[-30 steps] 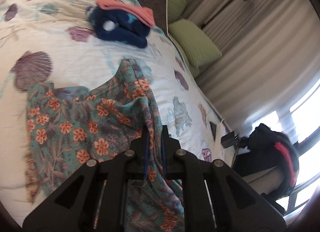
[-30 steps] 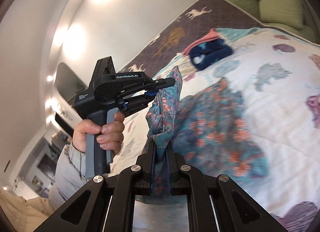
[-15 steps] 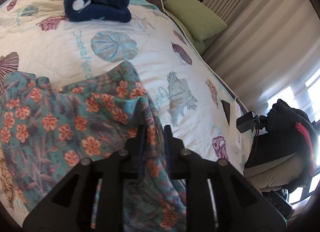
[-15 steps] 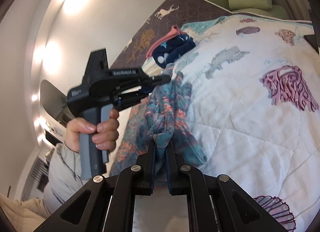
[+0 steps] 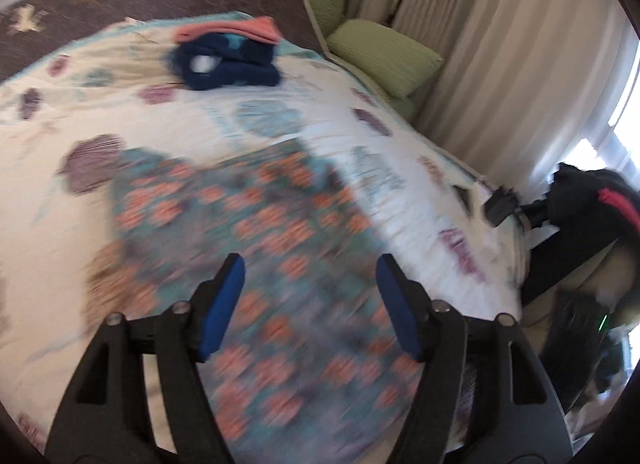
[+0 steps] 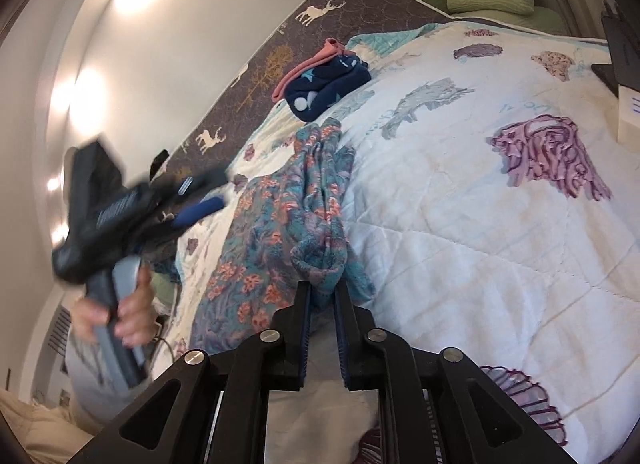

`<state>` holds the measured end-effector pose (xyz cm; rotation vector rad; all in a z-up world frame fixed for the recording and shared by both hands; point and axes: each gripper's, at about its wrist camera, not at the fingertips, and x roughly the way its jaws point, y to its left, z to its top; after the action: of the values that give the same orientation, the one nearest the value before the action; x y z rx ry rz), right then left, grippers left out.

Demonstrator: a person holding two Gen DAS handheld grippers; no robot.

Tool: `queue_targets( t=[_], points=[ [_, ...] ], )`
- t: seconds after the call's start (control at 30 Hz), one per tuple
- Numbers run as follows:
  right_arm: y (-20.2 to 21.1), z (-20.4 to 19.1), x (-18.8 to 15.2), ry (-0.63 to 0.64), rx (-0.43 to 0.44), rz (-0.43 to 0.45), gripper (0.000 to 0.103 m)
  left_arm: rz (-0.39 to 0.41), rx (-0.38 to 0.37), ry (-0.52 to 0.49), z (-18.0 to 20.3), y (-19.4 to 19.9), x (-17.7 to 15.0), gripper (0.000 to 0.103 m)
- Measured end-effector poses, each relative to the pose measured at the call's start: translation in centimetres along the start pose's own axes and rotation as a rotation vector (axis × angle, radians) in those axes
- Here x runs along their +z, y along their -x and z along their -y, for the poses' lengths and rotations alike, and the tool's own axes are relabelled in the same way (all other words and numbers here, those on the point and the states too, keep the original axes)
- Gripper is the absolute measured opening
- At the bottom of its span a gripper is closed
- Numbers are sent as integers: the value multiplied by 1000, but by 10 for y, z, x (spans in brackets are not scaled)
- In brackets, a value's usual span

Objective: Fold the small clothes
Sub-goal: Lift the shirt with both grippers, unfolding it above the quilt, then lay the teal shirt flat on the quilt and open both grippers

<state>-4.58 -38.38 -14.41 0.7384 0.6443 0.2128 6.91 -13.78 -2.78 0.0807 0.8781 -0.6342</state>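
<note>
Release comes first on the left: the left gripper (image 5: 308, 300) hangs with jaws spread wide and empty above the floral garment (image 6: 276, 223), which lies on the bed (image 6: 480, 223). To its right, the right gripper (image 6: 322, 300) pinches a bunched fold of the same cloth. I'd lower that fold flat, let go cleanly, then smooth the edges. One floral piece; one folded stack (image 6: 324, 83), navy over pink; two green cushions (image 5: 380, 51) that I can see.
</note>
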Motion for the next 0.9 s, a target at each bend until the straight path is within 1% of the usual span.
queue_targets(
  t=[0.07, 0.13, 0.2, 0.3, 0.33, 0.37, 0.4, 0.43, 0.47, 0.53, 0.57, 0.6, 0.63, 0.67, 0.7, 0.77, 0.8, 0.83, 0.87, 0.9],
  points=[
    [4, 3, 1, -5, -25, 6, 16, 14, 77, -13, -10, 12, -21, 70],
    [9, 3, 4, -1, -50, 23, 16, 9, 124, -12, -17, 22, -39, 70],
    [17, -2, 8, 26, -87, 50, 16, 9, 136, 11, -28, 30, -56, 70],
    [23, -17, 17, 98, -110, 76, 18, -19, 143, 61, -45, 34, -76, 70],
    [22, -23, 20, 127, -119, 78, 22, -33, 138, 69, -47, 32, -82, 70],
    [20, -30, 22, 162, -128, 75, 32, -40, 132, 79, -49, 31, -87, 70],
    [16, -37, 24, 194, -142, 68, 38, -42, 125, 89, -50, 30, -91, 70],
    [12, -41, 26, 215, -153, 64, 45, -46, 116, 96, -50, 29, -94, 70],
    [8, -45, 26, 233, -159, 59, 49, -51, 103, 95, -49, 28, -95, 71],
    [-5, -48, 28, 251, -153, 26, 49, -60, 88, 85, -45, 23, -98, 75],
    [-14, -47, 29, 248, -145, 1, 49, -67, 95, 79, -44, 20, -100, 76],
    [-25, -44, 31, 234, -138, -35, 49, -74, 106, 74, -44, 17, -102, 79],
    [-34, -41, 32, 226, -146, -56, 42, -80, 111, 72, -45, 14, -104, 81],
    [-40, -35, 33, 206, -178, -58, 21, -84, 105, 79, -47, 11, -106, 83],
    [-43, -26, 35, 159, -216, -58, 19, -85, 90, 94, -51, 10, -107, 85],
    [-41, -1, 36, 14, -190, -74, 18, -78, 51, 138, -60, 9, -111, 86],
    [-38, 11, 35, -28, -208, -74, 18, -68, 41, 135, -61, 10, -112, 86],
    [-36, 14, 34, -26, -224, -76, 15, -65, 44, 125, -60, 11, -112, 86],
    [-33, 15, 33, -8, -236, -78, 14, -64, 52, 114, -58, 12, -111, 86],
    [-31, 13, 34, 22, -265, -84, 14, -62, 56, 112, -56, 13, -109, 85]
  ],
)
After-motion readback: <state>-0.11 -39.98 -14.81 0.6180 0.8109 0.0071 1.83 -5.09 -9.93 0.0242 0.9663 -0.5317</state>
